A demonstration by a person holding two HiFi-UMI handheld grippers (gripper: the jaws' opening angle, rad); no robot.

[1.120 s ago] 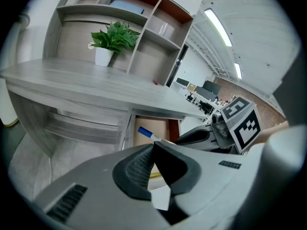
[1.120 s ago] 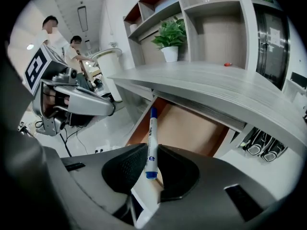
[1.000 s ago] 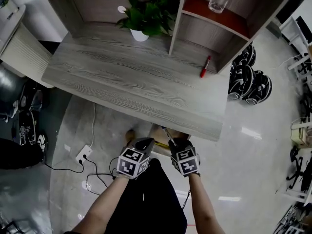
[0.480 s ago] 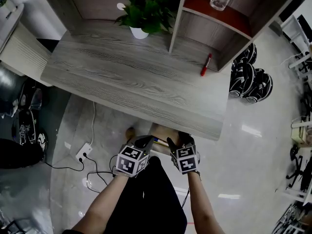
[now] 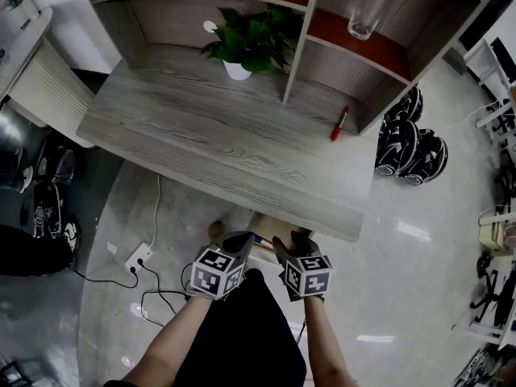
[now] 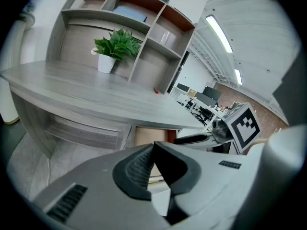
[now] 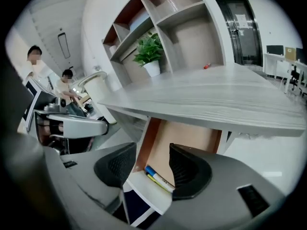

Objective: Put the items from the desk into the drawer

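A red pen (image 5: pixel 339 124) lies at the desk's (image 5: pixel 226 135) back right, beside the shelf upright; it also shows as a small red pen (image 7: pixel 206 66) in the right gripper view. Under the desk's front edge the drawer (image 5: pixel 266 224) stands pulled out. My right gripper (image 5: pixel 292 244) hovers over it, and its jaws have just been opening. Nothing is between them; past my right gripper (image 7: pixel 151 159) a blue-capped marker (image 7: pixel 154 174) and a yellow one lie in the drawer (image 7: pixel 187 138). My left gripper (image 5: pixel 242 244) is beside it, and my left gripper (image 6: pixel 153 150) is shut on nothing.
A potted plant (image 5: pixel 250 39) stands at the desk's back and a glass (image 5: pixel 360 10) on the shelf above. Helmets (image 5: pixel 411 135) lie on the floor to the right, a power strip (image 5: pixel 139 256) with cables to the left. Two people (image 7: pixel 62 90) are in the background.
The right gripper's jaws opened and the thin pen that stuck out of them toward the drawer is gone from them. That gripper rose a little and rolled. The left gripper stayed put.
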